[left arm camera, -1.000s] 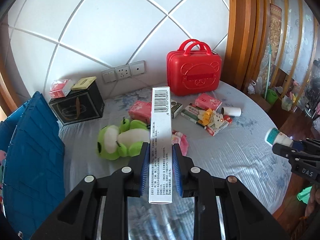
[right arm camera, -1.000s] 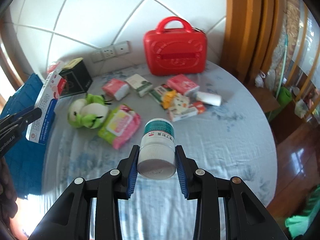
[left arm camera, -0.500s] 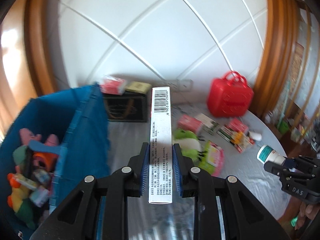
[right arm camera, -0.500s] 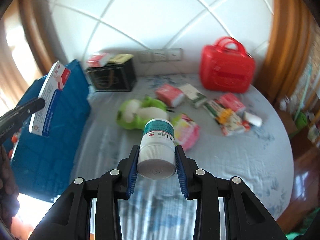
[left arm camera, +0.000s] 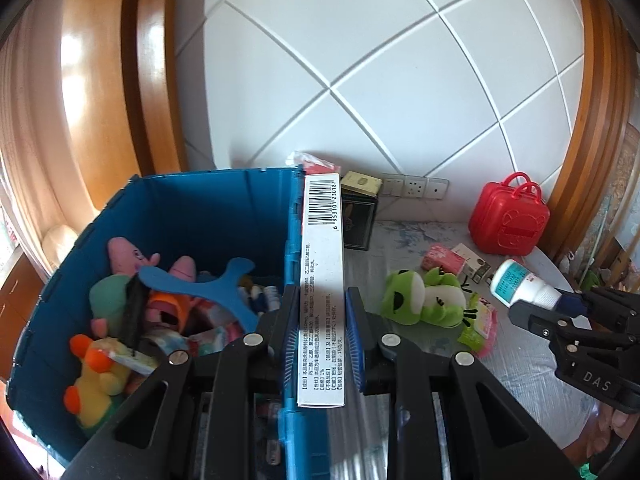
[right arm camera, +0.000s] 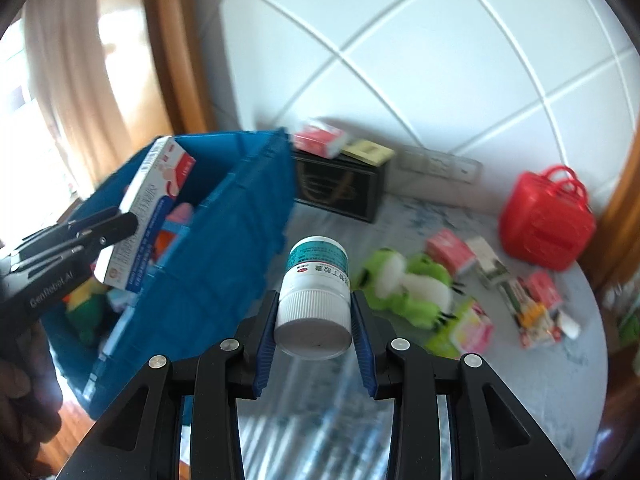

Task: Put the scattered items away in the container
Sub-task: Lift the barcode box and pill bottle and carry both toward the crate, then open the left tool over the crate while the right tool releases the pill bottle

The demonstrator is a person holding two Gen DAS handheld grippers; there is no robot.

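Observation:
My left gripper (left arm camera: 322, 312) is shut on a long white medicine box (left arm camera: 322, 280) with a barcode, held above the right wall of the blue crate (left arm camera: 208, 216). The same box (right arm camera: 148, 216) hangs over the crate (right arm camera: 224, 264) in the right wrist view. The crate holds several plush toys and packets. My right gripper (right arm camera: 314, 320) is shut on a white pill bottle (right arm camera: 316, 284) with a teal label, held over the table to the right of the crate. It also shows in the left wrist view (left arm camera: 520, 286).
On the grey table lie a green frog plush (left arm camera: 424, 296), pink packets (right arm camera: 472, 328), small boxes (right arm camera: 532, 304) and a red case (left arm camera: 508, 224). A black box (right arm camera: 340, 188) stands by the wall beside the crate.
Both grippers have swung left with their loads. The left gripper's box now sits over the crate's wall, and the crate's inside has come into full view. The right gripper's bottle is nearer the crate.

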